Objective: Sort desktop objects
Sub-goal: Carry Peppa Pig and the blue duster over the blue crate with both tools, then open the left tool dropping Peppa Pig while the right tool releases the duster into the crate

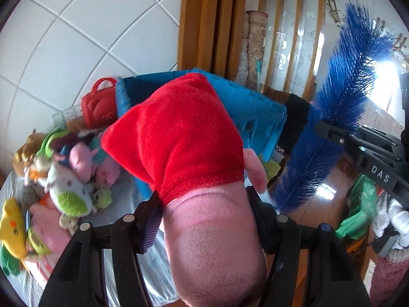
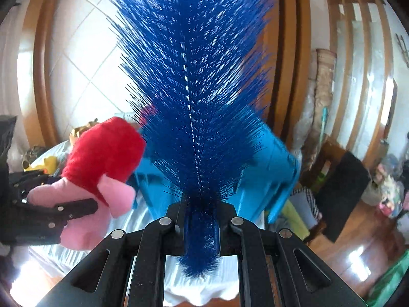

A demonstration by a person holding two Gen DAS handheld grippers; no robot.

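My left gripper (image 1: 204,212) is shut on a pink plush pig in a red dress (image 1: 176,138), held up in front of a blue plastic bin (image 1: 258,107). My right gripper (image 2: 200,220) is shut on the stem of a blue bristle brush (image 2: 194,89), whose bristles stand upright and hide much of the bin (image 2: 271,174). In the right wrist view the plush pig (image 2: 102,158) hangs at the left in the left gripper (image 2: 64,212). In the left wrist view the brush (image 1: 332,97) rises at the right from the right gripper (image 1: 332,133).
A pile of several plush toys (image 1: 71,176) lies on the pale cloth-covered table (image 1: 122,194) at the left. A red toy suitcase (image 1: 98,105) leans against the bin. Wooden door frames (image 1: 209,20) and a tiled wall (image 1: 76,25) stand behind; a green bag (image 1: 363,204) lies on the floor at the right.
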